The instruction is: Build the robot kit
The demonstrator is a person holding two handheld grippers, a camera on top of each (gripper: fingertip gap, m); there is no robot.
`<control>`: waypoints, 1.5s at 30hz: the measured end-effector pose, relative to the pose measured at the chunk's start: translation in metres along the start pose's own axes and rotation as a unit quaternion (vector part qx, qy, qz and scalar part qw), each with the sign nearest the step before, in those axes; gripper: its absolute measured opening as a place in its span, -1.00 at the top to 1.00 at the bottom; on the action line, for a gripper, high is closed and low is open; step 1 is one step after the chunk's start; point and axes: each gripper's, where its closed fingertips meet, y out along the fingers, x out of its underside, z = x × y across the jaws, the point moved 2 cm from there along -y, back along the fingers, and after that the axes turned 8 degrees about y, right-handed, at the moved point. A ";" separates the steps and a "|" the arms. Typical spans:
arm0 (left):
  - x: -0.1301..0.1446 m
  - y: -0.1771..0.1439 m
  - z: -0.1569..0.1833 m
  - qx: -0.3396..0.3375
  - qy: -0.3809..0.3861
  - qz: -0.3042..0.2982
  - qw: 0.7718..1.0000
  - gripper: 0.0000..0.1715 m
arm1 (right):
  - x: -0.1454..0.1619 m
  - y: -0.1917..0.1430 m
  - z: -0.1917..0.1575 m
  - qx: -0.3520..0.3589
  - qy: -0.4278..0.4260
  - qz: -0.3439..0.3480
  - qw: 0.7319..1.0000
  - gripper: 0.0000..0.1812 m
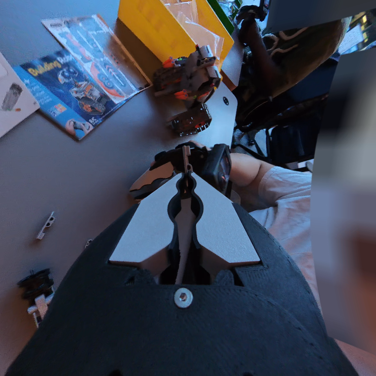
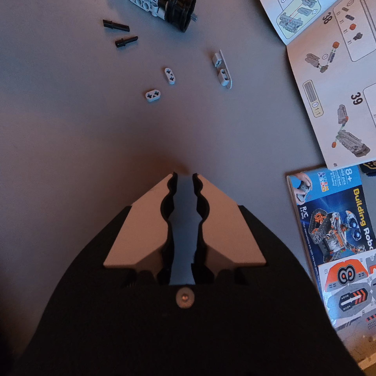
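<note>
My left gripper point(image 1: 186, 176) is shut on a small grey building-kit beam point(image 1: 185, 156) that sticks out past its tips above the grey table point(image 1: 81, 183). Just beyond it, the right gripper point(image 1: 151, 180) shows with its black camera body, held by a hand point(image 1: 244, 171). In the right wrist view, my right gripper point(image 2: 184, 175) hovers over the bare table point(image 2: 81, 132) with its jaws a narrow gap apart and nothing between them. Ahead of it lie two small grey connectors point(image 2: 170, 75) point(image 2: 153, 95) and a grey panel piece point(image 2: 222, 70).
Two black pins point(image 2: 116, 25) point(image 2: 126, 41) and a black wheel assembly point(image 2: 175, 12) lie farther off. An open instruction booklet point(image 2: 335, 81), a blue leaflet point(image 2: 329, 219) and a sticker sheet point(image 2: 350, 289) lie to the right. A yellow box point(image 1: 162, 30), a part-built model point(image 1: 187, 75) and a track piece point(image 1: 191, 120) sit near the table edge.
</note>
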 end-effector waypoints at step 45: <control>0.060 0.070 -0.138 -0.195 0.175 -0.200 0.944 1.00 | 0.002 -0.002 -0.001 0.002 -0.028 -0.004 1.000 0.88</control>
